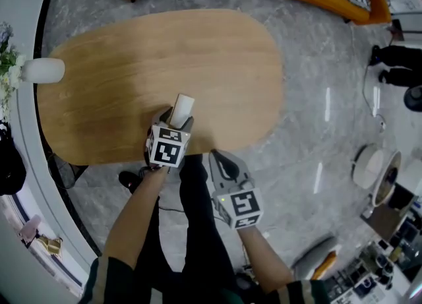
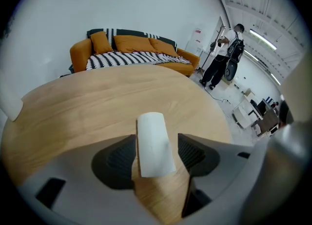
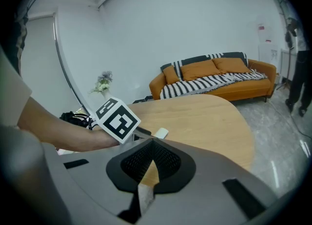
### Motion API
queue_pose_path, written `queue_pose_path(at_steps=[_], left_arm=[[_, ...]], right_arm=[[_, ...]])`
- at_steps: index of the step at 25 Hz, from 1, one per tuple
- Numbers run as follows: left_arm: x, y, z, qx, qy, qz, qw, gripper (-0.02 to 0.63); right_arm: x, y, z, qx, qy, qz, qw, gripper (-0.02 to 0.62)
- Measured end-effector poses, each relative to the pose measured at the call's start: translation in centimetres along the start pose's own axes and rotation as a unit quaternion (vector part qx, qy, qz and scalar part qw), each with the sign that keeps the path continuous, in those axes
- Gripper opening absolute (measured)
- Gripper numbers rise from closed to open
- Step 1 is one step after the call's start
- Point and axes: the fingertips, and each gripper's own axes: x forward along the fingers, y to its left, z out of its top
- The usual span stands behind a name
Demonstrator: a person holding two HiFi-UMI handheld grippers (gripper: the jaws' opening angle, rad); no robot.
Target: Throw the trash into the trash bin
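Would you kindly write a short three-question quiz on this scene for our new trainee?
1. True or false: the left claw grips a white roll.
2. Which colour is the sofa beyond the wooden table? A green, B orange, C blue.
3. Fill in: the right claw has its jaws ___.
Key: 1 true; 2 B; 3 together.

A white paper tube [image 2: 154, 143] stands nearly upright, clamped in the left gripper [image 2: 157, 140], above the wooden table [image 2: 97, 107]
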Motion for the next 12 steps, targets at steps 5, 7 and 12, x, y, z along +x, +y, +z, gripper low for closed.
queue_pose_path(at_steps=[5,7,12], left_arm=[[1.1,0.1,-0.4,0.002,0.023,0.015,0.9996,0.268],[1.4,0.3,-0.5,-0.001,0.026,0.021,0.9995,0.270],[1.6,0.2,-0.5,0.005,0.030,0.021,0.9993,0.239]], right_arm=[[-0.1,-0.5,-0.2,0.007,0.005,-0.001,1.000,-0.003],[-0.1,-0.8,-0.3,0.007,0.007,-0.002,1.000,-0.003],[-0.1,-1.2,-0.3,0.008,0.008,-0.005,1.000,-0.003]])
